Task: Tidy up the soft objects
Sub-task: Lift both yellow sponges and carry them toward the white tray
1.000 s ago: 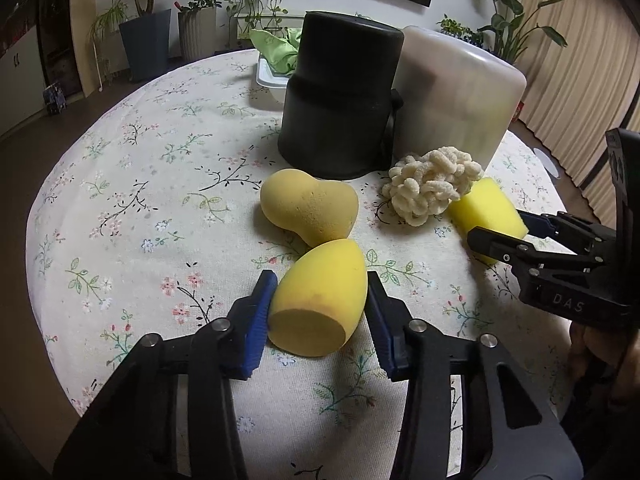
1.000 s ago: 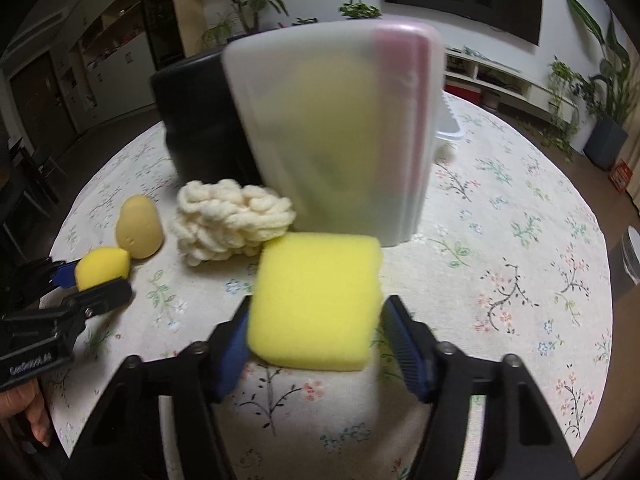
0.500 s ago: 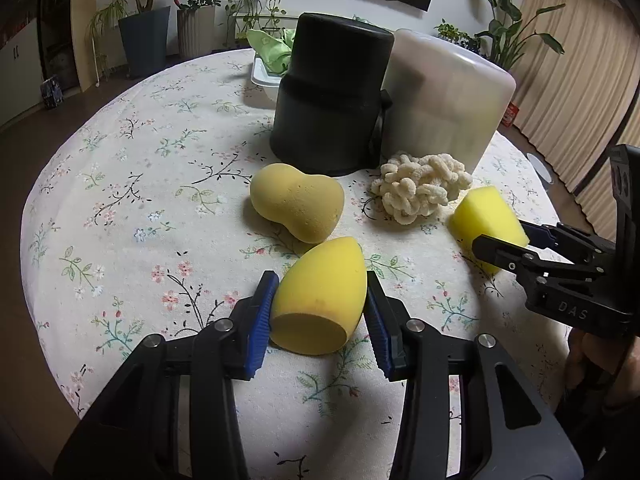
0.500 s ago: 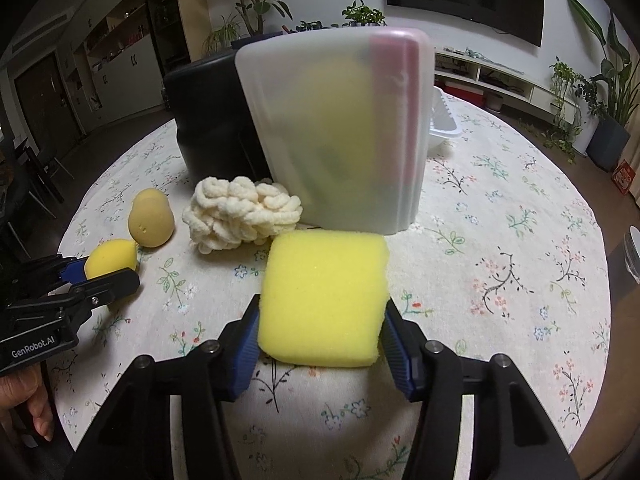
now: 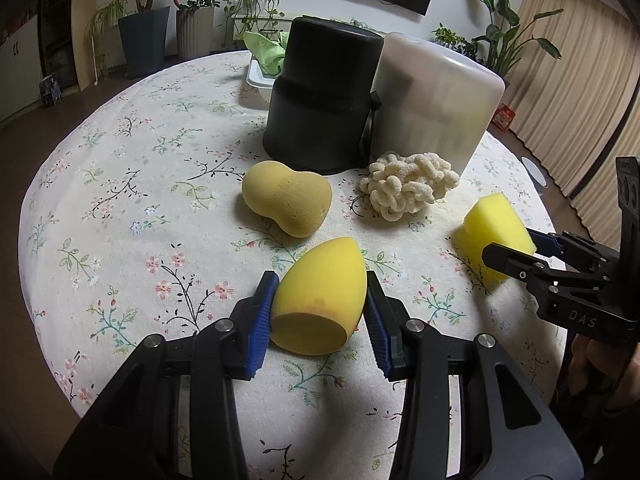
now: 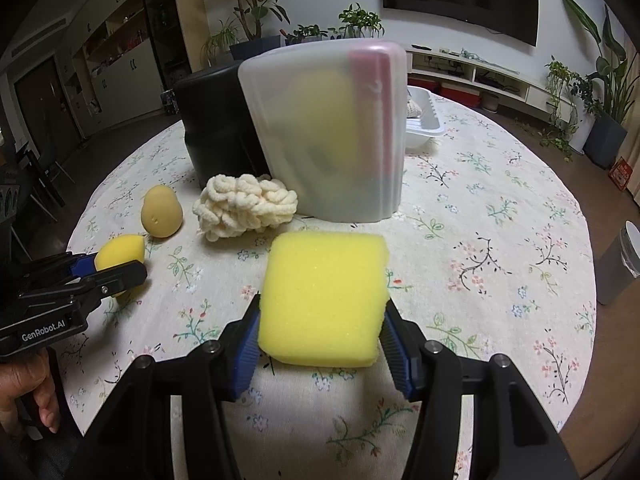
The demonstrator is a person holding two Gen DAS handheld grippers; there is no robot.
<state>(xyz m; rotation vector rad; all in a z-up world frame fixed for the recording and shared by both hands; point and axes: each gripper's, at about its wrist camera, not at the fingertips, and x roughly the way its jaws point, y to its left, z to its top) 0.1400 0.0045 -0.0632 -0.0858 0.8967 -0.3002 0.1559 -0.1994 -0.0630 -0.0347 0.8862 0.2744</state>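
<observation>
My left gripper (image 5: 320,308) is shut on a yellow egg-shaped sponge (image 5: 316,300), held just above the floral tablecloth; it also shows in the right wrist view (image 6: 120,254). My right gripper (image 6: 322,332) is shut on a square yellow sponge (image 6: 324,296), which shows at the right of the left wrist view (image 5: 494,236). A tan gourd-shaped sponge (image 5: 286,202) and a cream chenille bundle (image 5: 404,190) lie on the table in front of a black bin (image 5: 324,100) and a translucent white bin (image 5: 436,100).
A white tray (image 5: 258,76) with a green cloth stands behind the black bin; the right wrist view shows it beside the white bin (image 6: 424,124). The round table (image 5: 120,184) drops off at its edge. A small bin (image 6: 620,268) stands on the floor at right.
Both grippers have pulled back from the bins and risen a little, each carrying its sponge. The left jaws have tightened on the egg-shaped sponge.
</observation>
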